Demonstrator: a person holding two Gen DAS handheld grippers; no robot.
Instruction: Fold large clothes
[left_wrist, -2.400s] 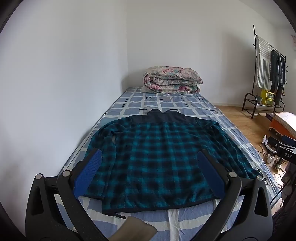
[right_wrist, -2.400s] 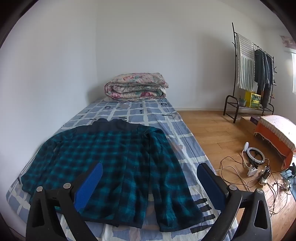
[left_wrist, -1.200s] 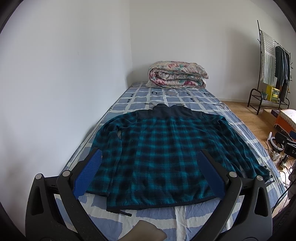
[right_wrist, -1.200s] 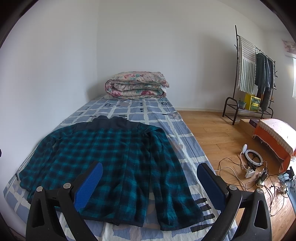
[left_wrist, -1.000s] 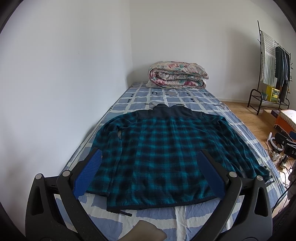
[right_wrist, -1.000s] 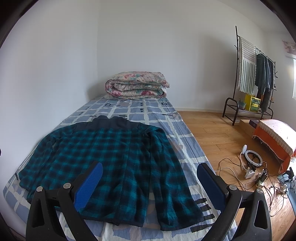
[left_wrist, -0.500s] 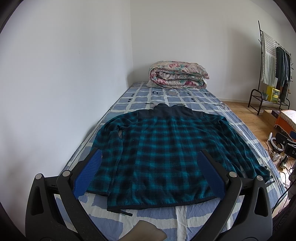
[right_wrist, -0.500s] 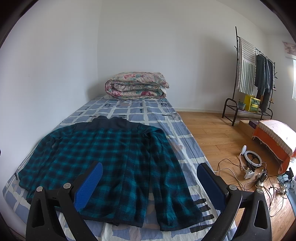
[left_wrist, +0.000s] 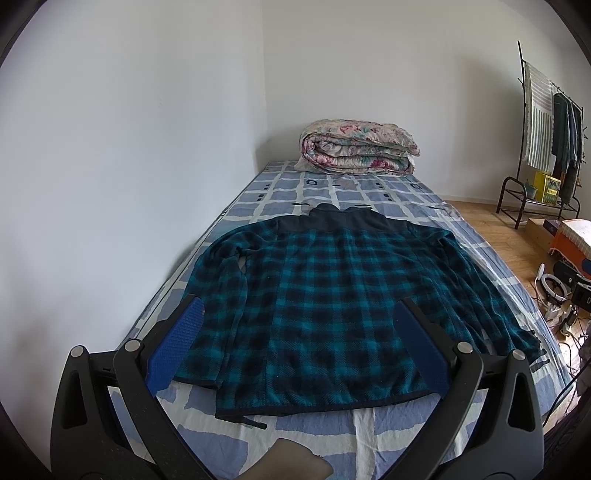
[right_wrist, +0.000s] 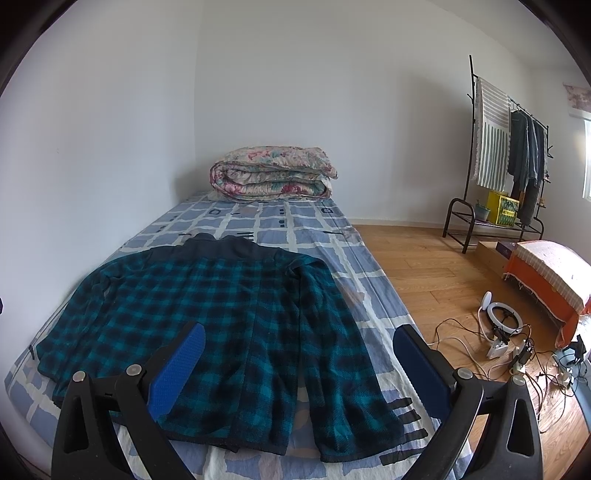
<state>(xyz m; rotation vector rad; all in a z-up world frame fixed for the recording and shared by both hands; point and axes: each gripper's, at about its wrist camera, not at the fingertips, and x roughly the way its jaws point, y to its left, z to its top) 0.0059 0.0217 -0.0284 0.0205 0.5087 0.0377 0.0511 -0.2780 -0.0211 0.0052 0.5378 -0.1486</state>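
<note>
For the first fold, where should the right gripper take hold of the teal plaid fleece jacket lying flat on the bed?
Probably the cuff of the teal plaid fleece jacket, on the sleeve nearest the bed's open edge. That sleeve lies straight and apart from the body, so the open right gripper can come from the near right and carry it across.

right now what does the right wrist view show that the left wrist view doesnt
Only the right wrist view shows the window edge, the cloth-covered orange box whole, and the cables spread over the wood floor. Only the left wrist view shows the jacket's full hem with its dangling strap and a tan object at the bottom edge. Both show the plaid jacket flat on the checked bed, the folded floral quilt, the clothes rack, the ring light, and an open, empty gripper: left gripper, right gripper.
</note>
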